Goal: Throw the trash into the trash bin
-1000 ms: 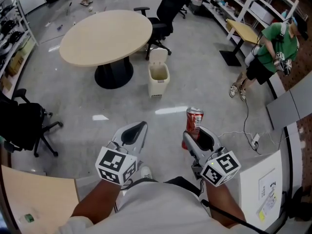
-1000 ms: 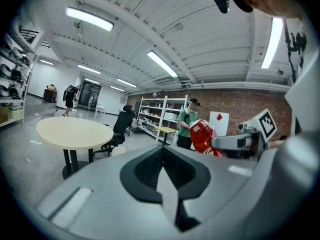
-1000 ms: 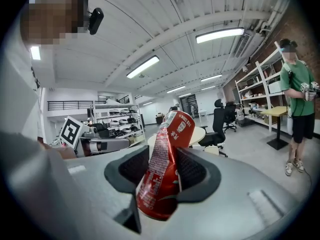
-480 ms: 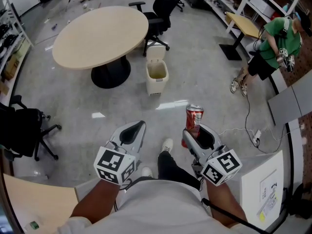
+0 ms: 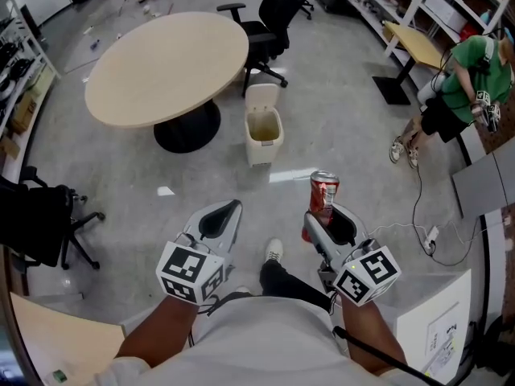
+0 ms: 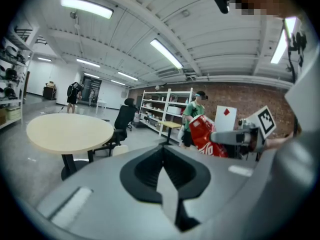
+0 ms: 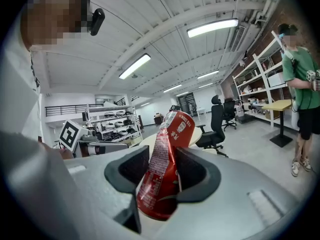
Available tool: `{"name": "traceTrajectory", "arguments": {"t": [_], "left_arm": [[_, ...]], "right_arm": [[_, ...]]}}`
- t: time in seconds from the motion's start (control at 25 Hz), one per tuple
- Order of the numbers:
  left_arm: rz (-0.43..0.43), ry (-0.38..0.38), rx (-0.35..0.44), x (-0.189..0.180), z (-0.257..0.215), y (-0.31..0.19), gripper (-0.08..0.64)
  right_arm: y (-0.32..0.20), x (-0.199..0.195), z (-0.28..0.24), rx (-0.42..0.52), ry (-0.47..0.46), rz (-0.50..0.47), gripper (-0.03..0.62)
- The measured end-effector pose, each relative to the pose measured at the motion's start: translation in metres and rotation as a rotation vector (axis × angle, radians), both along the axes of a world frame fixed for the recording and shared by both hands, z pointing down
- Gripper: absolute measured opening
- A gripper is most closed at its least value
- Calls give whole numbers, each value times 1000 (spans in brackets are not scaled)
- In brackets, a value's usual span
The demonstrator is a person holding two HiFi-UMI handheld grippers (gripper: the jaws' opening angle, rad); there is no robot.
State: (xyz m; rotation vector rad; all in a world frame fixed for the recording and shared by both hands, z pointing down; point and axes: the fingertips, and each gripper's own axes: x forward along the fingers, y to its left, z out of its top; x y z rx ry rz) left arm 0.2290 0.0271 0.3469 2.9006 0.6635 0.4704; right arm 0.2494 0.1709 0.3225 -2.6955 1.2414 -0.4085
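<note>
A dented red drink can [image 5: 322,195] stands upright between the jaws of my right gripper [image 5: 326,219], which is shut on it. The right gripper view shows the can [image 7: 165,169] pressed between both pads. My left gripper [image 5: 219,219] is beside it on the left, shut with nothing in it; its jaws meet in the left gripper view [image 6: 162,169], where the can [image 6: 205,134] shows off to the right. The beige trash bin [image 5: 263,131] stands on the floor ahead with its lid up, next to the round table [image 5: 161,63]. Both grippers are well short of it.
Black office chairs stand behind the table [image 5: 273,14] and at the left [image 5: 40,219]. A person in a green shirt [image 5: 467,79] stands at the right by the shelves. A cable [image 5: 426,232] lies on the floor at the right. My own leg and shoe [image 5: 273,256] show between the grippers.
A leg and shoe have stepped into view between the grippers as the person walks forward. The floor scene has shifted slightly. Both grippers keep their grip and pose.
</note>
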Motion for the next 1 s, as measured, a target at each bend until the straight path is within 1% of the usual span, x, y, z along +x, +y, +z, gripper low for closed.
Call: {"name": "traceTrajectory", "arguments": {"t": [0.24,0.48,0.6,0.8,1.0], "left_arm": [[-8,2,10,58,-5,9,8],[-23,-11,41,103,-5,17,8],[-28,-5,57,126,-7,23,8],[-60,-10,61,152,-9,26,8],[-76,-46,76,165,0,23,8]], "right_arm": [[8,55,4,18,-11,-13,169],[12,107,11,48,-35,-45,169],[12,130,9,56,-25,-68,169],[14,157,8,63,-19,-101,169],[17,176,16,75,-45,-102,169]]}}
